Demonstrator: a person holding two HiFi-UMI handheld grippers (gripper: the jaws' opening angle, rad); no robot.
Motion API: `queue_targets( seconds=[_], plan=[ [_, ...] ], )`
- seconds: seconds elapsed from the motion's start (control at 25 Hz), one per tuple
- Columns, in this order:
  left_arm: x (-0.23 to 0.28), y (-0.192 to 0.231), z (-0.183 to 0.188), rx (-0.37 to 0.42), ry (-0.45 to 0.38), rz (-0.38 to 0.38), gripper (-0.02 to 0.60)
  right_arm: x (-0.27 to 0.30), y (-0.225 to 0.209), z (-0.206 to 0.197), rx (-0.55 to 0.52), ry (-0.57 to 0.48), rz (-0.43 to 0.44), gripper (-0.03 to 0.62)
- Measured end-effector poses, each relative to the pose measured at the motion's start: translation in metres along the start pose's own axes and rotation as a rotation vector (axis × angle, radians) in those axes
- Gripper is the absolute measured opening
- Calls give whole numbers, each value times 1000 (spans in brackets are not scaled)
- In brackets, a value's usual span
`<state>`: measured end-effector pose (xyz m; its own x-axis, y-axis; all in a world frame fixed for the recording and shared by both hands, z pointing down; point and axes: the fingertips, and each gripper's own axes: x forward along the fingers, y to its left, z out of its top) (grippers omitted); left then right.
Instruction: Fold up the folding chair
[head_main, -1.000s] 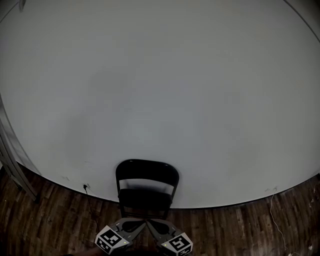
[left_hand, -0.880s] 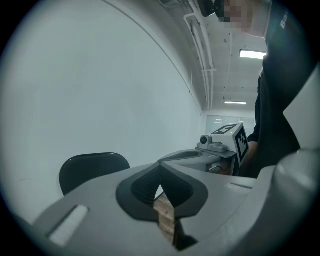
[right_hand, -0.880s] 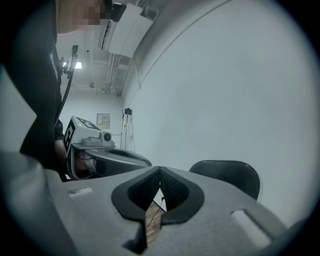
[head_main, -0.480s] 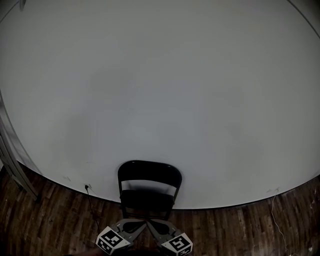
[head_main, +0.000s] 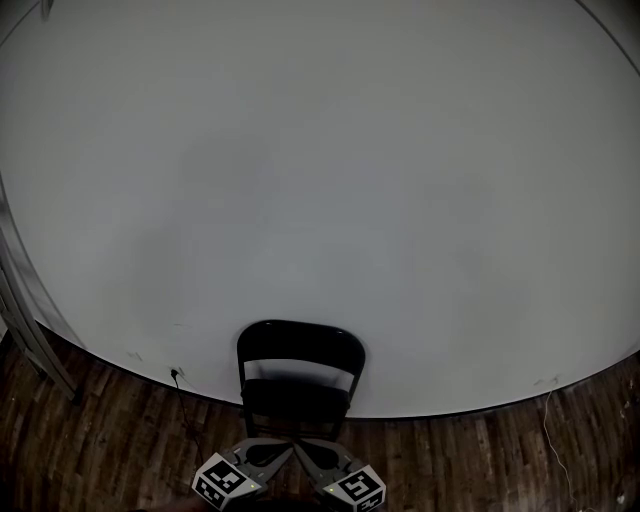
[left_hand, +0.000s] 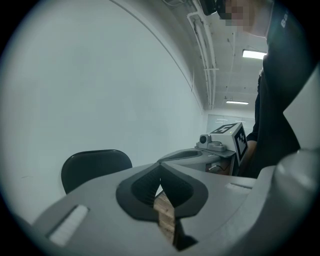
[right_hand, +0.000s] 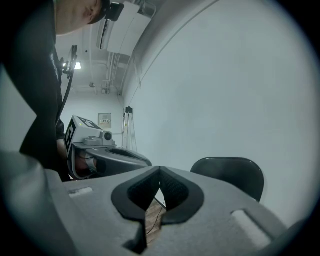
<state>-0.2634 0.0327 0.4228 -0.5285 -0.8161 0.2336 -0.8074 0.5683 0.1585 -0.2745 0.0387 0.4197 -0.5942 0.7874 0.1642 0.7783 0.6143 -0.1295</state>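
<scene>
Against the wall (head_main: 320, 180) ahead, the folding chair (head_main: 298, 385) stands open and untouched. Your left gripper (left_hand: 160, 172) and right gripper (right_hand: 160, 175) are both closed on nothing, so spread the jaws first. Then reach for the seat (head_main: 295, 398) and backrest (head_main: 300, 345).

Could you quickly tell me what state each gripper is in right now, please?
Left gripper: jaws closed, holding nothing.
Right gripper: jaws closed, holding nothing.

The dark plank floor (head_main: 470, 460) bears a black folding chair (head_main: 298, 380) standing open against the white wall (head_main: 320, 180), a thin cable (head_main: 183, 412) trailing just left of it, and a metal stand (head_main: 35, 348) at far left.
</scene>
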Motion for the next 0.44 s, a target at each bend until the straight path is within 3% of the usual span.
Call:
queue_targets(
  seconds=[0.44],
  plan=[
    [-7, -5, -4, 4, 5, 4, 2, -2, 9, -3, -6, 10, 8, 3]
  ],
)
